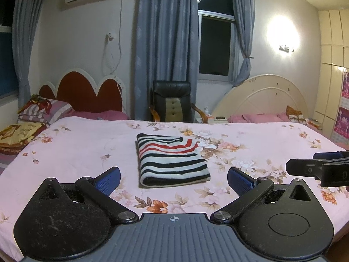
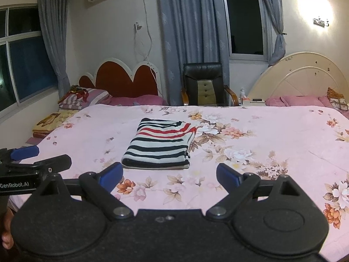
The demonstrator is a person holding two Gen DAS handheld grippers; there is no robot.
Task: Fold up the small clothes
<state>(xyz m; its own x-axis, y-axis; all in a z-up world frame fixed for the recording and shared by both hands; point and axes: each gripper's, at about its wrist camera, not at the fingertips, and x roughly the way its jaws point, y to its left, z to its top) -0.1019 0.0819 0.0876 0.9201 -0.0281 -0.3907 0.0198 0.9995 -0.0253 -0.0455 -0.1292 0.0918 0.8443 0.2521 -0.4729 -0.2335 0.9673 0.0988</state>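
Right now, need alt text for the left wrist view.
A folded striped garment lies on a pink floral bedspread, just beyond the open left gripper, which touches nothing. The right gripper pokes in from the right edge; a black chair stands behind the bed.

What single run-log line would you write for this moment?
stage: fold looks finished | striped garment: folded, flat on floral bedspread | left gripper: open, empty | right gripper: open, empty

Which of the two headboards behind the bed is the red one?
The scalloped headboard on the left is red with white trim; the rounded headboard on the right is cream.
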